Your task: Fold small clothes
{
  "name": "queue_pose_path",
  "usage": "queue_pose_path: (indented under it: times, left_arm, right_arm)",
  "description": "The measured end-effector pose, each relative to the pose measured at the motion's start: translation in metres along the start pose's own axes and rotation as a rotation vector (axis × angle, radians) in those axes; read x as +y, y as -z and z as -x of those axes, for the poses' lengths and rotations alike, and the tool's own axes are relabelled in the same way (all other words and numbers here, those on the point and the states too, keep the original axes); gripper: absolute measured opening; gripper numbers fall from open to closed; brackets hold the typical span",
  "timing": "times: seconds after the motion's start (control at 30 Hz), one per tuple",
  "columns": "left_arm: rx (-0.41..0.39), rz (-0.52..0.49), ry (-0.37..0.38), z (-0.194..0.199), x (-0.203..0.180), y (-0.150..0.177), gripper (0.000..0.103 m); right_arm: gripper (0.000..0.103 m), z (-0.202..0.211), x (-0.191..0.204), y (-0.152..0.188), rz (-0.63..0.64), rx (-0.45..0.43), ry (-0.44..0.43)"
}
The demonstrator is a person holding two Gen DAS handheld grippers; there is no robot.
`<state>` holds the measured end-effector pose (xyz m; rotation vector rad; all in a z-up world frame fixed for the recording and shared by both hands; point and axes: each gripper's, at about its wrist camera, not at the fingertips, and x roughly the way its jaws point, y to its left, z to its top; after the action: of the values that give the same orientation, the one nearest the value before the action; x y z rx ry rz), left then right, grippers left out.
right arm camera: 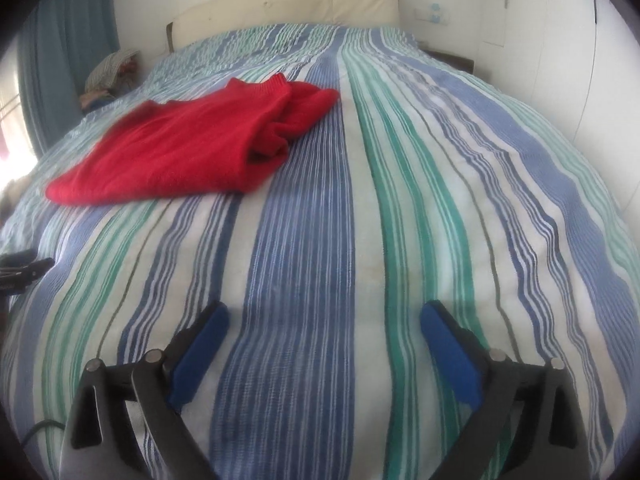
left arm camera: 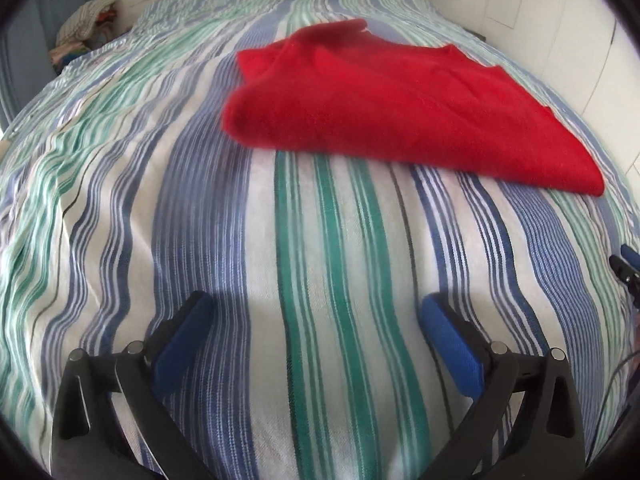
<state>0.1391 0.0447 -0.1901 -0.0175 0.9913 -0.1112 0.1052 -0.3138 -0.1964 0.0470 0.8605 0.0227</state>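
A red knit sweater (left arm camera: pixel 384 104) lies folded on the striped bedspread (left arm camera: pixel 200 220), ahead and to the right in the left wrist view. In the right wrist view the sweater (right arm camera: pixel 188 148) lies ahead to the left. My left gripper (left arm camera: pixel 316 304) is open and empty, hovering over the bedspread well short of the sweater. My right gripper (right arm camera: pixel 324 312) is open and empty over the bedspread (right arm camera: pixel 400 220), to the right of the sweater. The right gripper's tip shows at the left wrist view's right edge (left arm camera: pixel 626 266).
A cream headboard (right arm camera: pixel 288 4) stands at the far end of the bed. A pile of clothes (left arm camera: pixel 86 26) sits beside the bed at the far left near a blue curtain (right arm camera: pixel 64 44). White wall panels (left arm camera: pixel 580 40) run along the right side.
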Motion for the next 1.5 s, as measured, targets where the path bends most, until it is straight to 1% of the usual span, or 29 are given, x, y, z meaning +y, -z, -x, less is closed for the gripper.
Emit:
queue_pose_path:
  times: [0.03,0.2,0.8,1.5]
  left_arm:
    - [-0.003,0.003,0.005,0.0004,0.0005,0.0008,0.102]
    - [-0.021,-0.010,-0.018,0.0012,-0.0057,0.0029,0.102]
    - [-0.041,-0.006,-0.011,0.0042,-0.0043,0.0054,0.102]
    - [-0.045,-0.010,-0.021,0.0064,-0.0059,0.0052,0.103]
  right_arm:
    - [0.098,0.0005,0.0006,0.0013,0.004,0.002,0.001]
    - [0.100,0.0000,0.0014,0.0010,0.002,0.003,-0.016]
    - [0.101,0.0008,0.0041,0.0015,0.003,-0.007,-0.011]
    - [0.101,0.0010,0.0044,0.0018,0.003,-0.007,-0.011]
